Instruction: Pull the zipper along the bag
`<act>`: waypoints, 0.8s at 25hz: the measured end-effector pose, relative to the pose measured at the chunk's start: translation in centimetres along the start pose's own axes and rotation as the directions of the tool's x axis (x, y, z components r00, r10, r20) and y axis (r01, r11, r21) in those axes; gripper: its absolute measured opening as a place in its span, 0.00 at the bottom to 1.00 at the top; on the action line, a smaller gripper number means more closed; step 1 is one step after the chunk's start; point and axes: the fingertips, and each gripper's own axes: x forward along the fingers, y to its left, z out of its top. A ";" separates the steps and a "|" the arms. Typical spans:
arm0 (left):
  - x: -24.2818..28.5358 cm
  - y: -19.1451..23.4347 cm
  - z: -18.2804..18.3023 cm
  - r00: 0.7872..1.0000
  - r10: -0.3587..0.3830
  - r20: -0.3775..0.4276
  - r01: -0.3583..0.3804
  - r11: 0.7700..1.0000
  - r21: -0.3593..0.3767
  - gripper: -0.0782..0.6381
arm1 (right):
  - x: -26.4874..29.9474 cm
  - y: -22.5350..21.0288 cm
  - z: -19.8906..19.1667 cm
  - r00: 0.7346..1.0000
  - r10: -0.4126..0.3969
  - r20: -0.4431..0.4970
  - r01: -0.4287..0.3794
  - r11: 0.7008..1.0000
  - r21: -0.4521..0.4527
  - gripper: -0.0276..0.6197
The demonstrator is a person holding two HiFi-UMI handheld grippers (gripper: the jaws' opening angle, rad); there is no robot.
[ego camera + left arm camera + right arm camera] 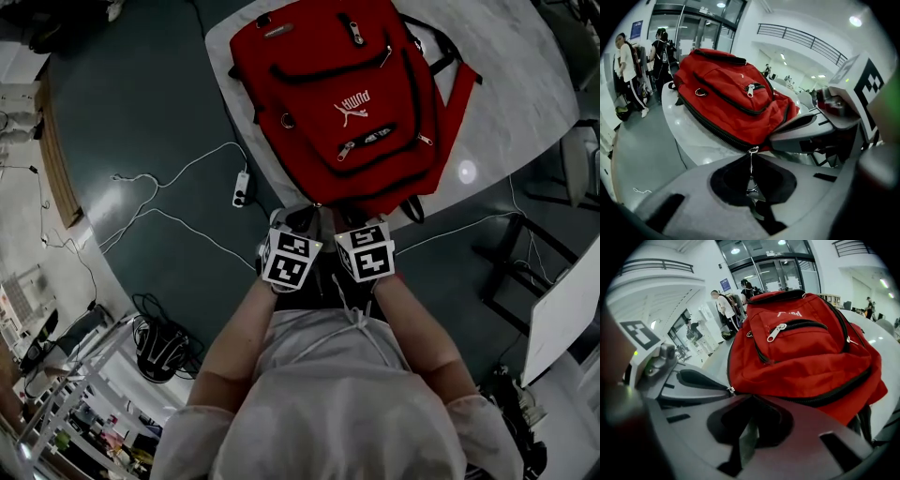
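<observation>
the left gripper (pixel 751 154) has its jaws pressed together on the thin metal zipper pull (pixel 751 172), which hangs straight down from the slider into the hollow between the pads. the right gripper (pixel 751 399) also shows its jaws together, with their tip tucked into the red fabric at the near edge of the backpack (pixel 806 352). it looks like a pinch on the cloth just right of the slider (exactly how much fabric sits between the pads cannot be made out).

outward from there, the dark zipper track (pixel 711 126) runs from the slider away along the bag's left side toward its far end, and it looks shut along the stretch in view. the backpack lies flat on a pale marbled table (pixel 506 84), its bottom end near the person, its top far. both grippers sit side by side at the near edge, touching the bag.

by my reading, the step in hand is the grip itself. the pull tab is caught, the bag is braced, and the slider sits at the near end, so the travel along the bag is not yet done. the next move calls for drawing the left gripper along the line of the track, following its curve. the right one should hold the cloth taut so the slider runs rather than dragging the bag. the small smooth tab could slip from the pads if tugged at an angle.
</observation>
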 end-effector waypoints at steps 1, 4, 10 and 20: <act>-0.1 0.2 0.0 1.000 0.011 0.008 -0.011 1.000 0.003 0.14 | 0.0 0.0 0.0 1.000 0.000 0.002 0.000 1.000 -0.010 0.08; -0.6 1.1 0.5 0.997 0.042 0.065 -0.040 0.999 -0.037 0.14 | 0.1 -0.1 -0.1 1.000 0.002 -0.007 -0.002 1.000 -0.025 0.08; -1.2 3.2 1.3 0.993 0.074 0.096 -0.068 0.996 -0.065 0.14 | 0.4 -0.1 0.0 0.997 0.006 -0.071 -0.009 0.999 -0.043 0.09; -1.8 8.7 4.0 0.995 0.053 0.089 -0.053 0.999 0.002 0.14 | 0.7 -0.3 -0.2 0.977 -0.026 -0.211 0.013 0.998 -0.067 0.09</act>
